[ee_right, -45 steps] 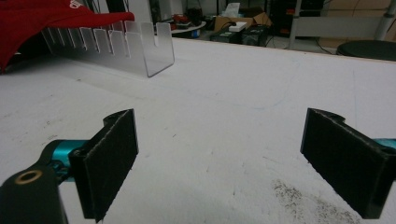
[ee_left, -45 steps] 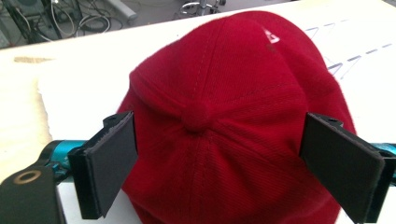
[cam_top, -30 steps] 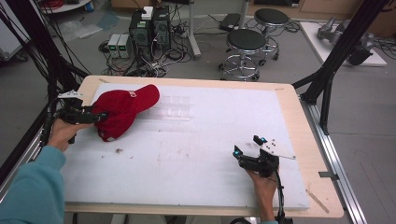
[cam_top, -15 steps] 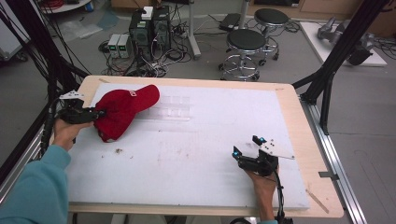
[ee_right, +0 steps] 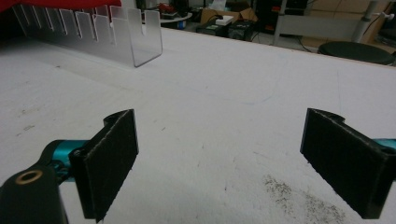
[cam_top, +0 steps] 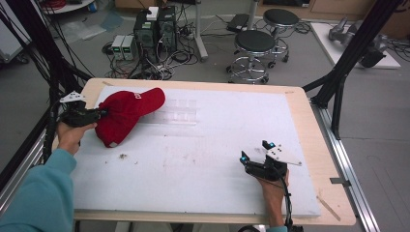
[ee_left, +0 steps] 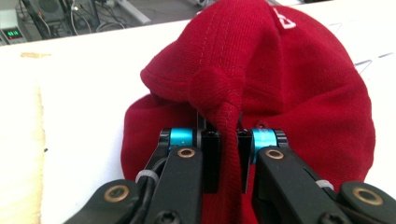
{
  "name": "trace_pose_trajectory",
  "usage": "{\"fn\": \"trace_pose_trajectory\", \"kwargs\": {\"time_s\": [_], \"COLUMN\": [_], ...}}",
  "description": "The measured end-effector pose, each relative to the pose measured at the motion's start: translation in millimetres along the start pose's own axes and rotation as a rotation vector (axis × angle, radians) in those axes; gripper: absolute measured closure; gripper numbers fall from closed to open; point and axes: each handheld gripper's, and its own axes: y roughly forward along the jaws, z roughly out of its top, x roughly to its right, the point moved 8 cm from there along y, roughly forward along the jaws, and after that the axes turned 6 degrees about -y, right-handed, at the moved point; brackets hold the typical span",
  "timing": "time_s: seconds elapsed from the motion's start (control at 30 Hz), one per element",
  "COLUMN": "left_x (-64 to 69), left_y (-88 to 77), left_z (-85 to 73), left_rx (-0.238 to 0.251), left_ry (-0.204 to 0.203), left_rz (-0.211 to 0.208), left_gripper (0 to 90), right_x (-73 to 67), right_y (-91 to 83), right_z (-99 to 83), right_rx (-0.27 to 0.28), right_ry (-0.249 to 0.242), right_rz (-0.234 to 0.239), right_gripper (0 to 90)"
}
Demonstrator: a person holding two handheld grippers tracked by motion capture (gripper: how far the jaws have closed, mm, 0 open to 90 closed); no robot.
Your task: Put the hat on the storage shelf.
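A red baseball cap [cam_top: 126, 115] is seen in the upper left of the high view, lying on the white table top [cam_top: 203, 159] with its peak turned toward the far edge. A fold of its fabric at the near rim is pinched between the jaws of the left gripper [ee_left: 229, 149], which have just been closing on it (in the left gripper view the cloth is bunched into a ridge between the two pads). That gripper is held in a hand [cam_top: 70, 137] at the left edge of the frame, with a teal sleeve [cam_top: 36, 193] below it. A clear slotted acrylic rack [cam_top: 179, 112] is placed just right of the cap, seemingly touching it. The right gripper [cam_top: 254, 164] is held low at the lower right, well apart from the cap; its jaws are spread wide over bare table, nothing between them.
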Motion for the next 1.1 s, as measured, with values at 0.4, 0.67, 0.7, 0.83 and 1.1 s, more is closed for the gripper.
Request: {"fn": "trace_pose_trajectory", "kwargs": {"time_s": [0.4, 0.67, 0.7, 0.83, 1.1], "left_x": [2.9, 15.1, 16.8, 28.0, 57.9], "left_y": [-15.3, -32.6, -34.3, -43.1, -59.8], "left_z": [21.4, 47.3, 50.0, 66.4, 93.4], "left_rx": [0.104, 0.168, 0.171, 0.207, 0.251], "left_ry": [-0.002, 0.045, 0.053, 0.082, 0.153], "left_rz": [-0.001, -0.024, -0.024, -0.047, -0.106], "left_gripper": [86.5, 86.5, 86.5, 86.5, 86.5], "right_x": [4.0, 5.1, 5.5, 5.5, 5.2], "right_y": [-0.9, -1.7, -1.7, -1.9, -2.4], "right_z": [0.1, 0.1, 0.3, 0.3, 0.7], "right_rx": [0.005, 0.007, 0.009, 0.009, 0.011], "right_ry": [0.044, 0.052, 0.048, 0.049, 0.053], "right_rz": [-0.005, -0.017, -0.018, -0.012, -0.008], "right_gripper": [10.2, 10.2, 10.2, 10.2, 10.2]}}
